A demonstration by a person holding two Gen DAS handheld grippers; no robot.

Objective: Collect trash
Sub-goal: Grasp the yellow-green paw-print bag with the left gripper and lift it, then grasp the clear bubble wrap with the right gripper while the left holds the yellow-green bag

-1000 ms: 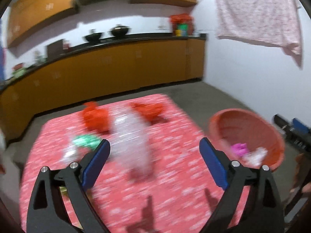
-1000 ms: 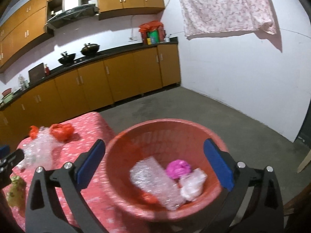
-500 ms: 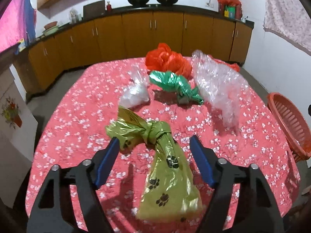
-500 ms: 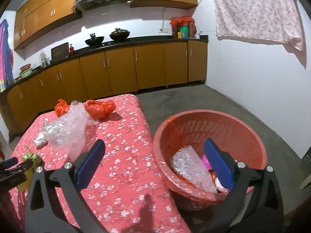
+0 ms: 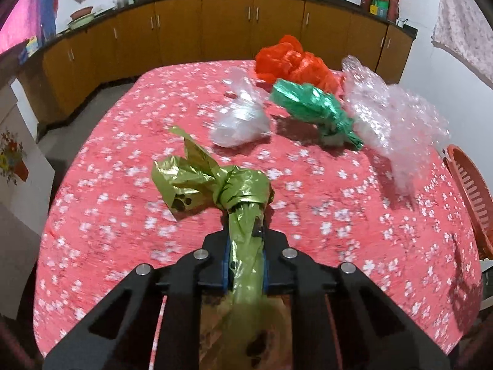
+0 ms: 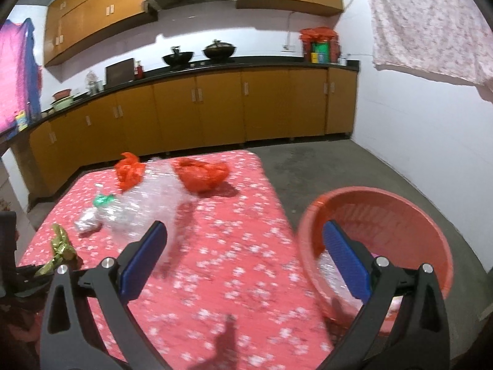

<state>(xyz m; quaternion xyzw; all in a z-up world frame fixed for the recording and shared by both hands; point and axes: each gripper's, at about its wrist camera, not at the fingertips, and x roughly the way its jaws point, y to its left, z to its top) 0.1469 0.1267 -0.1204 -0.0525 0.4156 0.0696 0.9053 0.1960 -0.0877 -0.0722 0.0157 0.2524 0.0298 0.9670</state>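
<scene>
A knotted yellow-green bag with paw prints lies on the red flowered table. My left gripper is closing on its neck just below the knot, and the blue pads press on the plastic. Beyond it lie a clear white bag, a green foil bag, an orange-red bag and crumpled bubble wrap. My right gripper hangs open and empty over the table's right edge. The red basket stands on the floor beside it, with bubble wrap inside.
A second orange-red bag lies at the table's far right corner. Wooden kitchen cabinets run along the back wall. Grey floor lies between the table, the basket and the white wall. A cloth hangs at upper right.
My left gripper swung from the bubble wrap down to the yellow-green bag and closed on its neck. My right gripper moved left, from above the basket toward the table.
</scene>
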